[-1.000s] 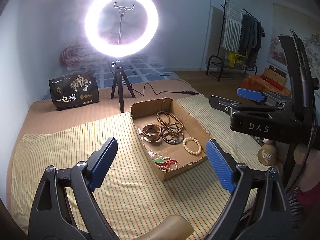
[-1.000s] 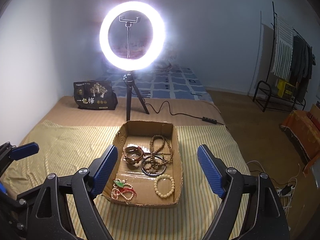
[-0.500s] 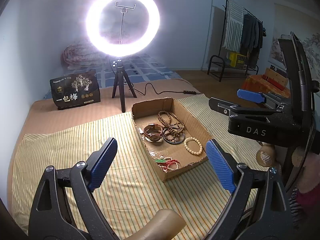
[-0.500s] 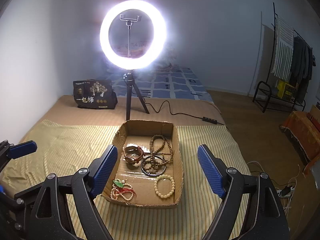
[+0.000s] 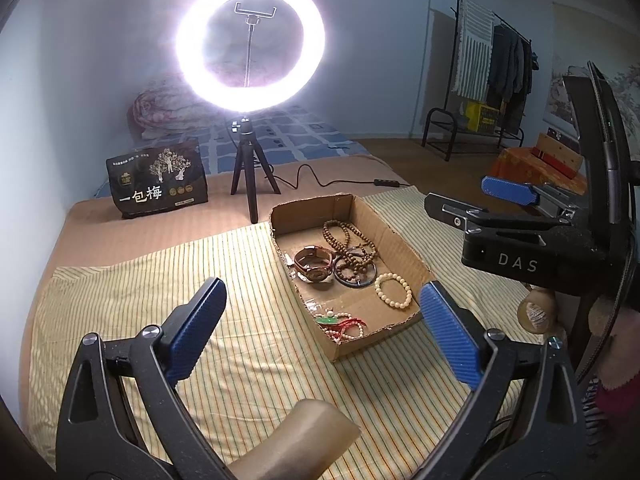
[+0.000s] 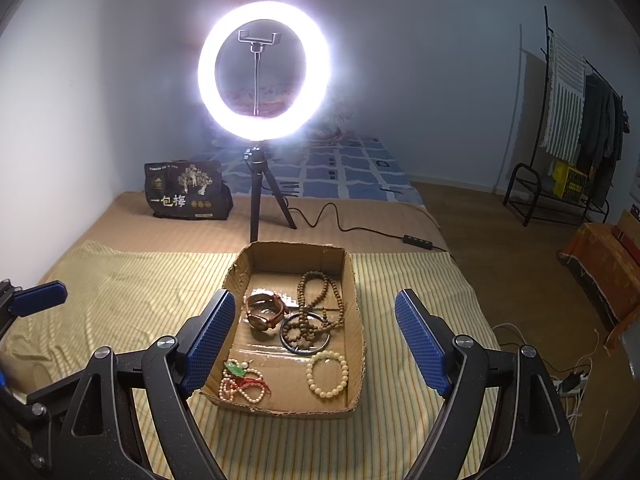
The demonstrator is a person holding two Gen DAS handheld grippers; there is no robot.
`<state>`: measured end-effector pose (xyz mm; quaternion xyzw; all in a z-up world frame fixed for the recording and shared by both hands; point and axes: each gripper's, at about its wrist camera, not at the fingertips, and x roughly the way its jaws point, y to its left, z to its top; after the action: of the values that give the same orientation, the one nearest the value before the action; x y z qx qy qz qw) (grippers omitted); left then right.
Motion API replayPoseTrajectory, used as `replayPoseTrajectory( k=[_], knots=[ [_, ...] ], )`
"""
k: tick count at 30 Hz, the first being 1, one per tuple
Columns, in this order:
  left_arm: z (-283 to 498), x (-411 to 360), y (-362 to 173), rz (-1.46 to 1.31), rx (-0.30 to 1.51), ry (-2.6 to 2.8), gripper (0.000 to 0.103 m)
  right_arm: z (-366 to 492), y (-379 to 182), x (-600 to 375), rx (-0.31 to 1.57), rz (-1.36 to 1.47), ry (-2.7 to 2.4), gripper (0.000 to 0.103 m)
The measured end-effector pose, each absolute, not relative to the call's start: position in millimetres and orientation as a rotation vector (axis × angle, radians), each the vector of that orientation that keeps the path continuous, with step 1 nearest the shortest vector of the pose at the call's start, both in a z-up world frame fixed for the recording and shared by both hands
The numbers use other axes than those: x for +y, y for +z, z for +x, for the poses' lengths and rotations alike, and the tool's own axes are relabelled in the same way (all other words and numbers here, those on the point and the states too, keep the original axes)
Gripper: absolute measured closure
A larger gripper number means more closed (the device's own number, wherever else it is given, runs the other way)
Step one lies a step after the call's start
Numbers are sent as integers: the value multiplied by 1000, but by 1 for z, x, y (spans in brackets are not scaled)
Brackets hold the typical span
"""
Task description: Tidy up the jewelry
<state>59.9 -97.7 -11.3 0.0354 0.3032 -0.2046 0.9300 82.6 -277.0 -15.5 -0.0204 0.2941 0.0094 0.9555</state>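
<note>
A shallow cardboard tray (image 5: 404, 240) (image 6: 358, 304) lies on a striped yellow cloth (image 5: 256, 320) (image 6: 120, 288). In it are a cream bead bracelet (image 5: 393, 290) (image 6: 327, 373), a brown leather watch (image 5: 314, 264) (image 6: 265, 312), a long wooden bead string (image 5: 346, 240) (image 6: 316, 300), a dark bangle (image 6: 305, 334) and a red, green and pearl bracelet (image 5: 340, 322) (image 6: 242, 380). My left gripper (image 5: 324, 336) is open and empty, held above the cloth before the tray. My right gripper (image 6: 310, 340) is open and empty, above the tray's near end; it also shows in the left wrist view (image 5: 508, 200).
A lit ring light on a tripod (image 5: 250, 44) (image 6: 264, 72) stands just behind the tray, its cable (image 6: 360, 228) running right. A black printed bag (image 5: 158, 178) (image 6: 186, 190) stands at the back left. A clothes rack (image 6: 576, 120) and floor lie to the right.
Both grippers have stayed open and nearly still; the views shifted only slightly.
</note>
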Motion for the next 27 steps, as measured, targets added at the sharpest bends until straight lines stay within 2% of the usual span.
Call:
replayPoseTrajectory(
  k=[27],
  knots=[
    [66,-99,-18,113,639,-341,0,83,-17,-277,603,-48,22,21]
  ],
)
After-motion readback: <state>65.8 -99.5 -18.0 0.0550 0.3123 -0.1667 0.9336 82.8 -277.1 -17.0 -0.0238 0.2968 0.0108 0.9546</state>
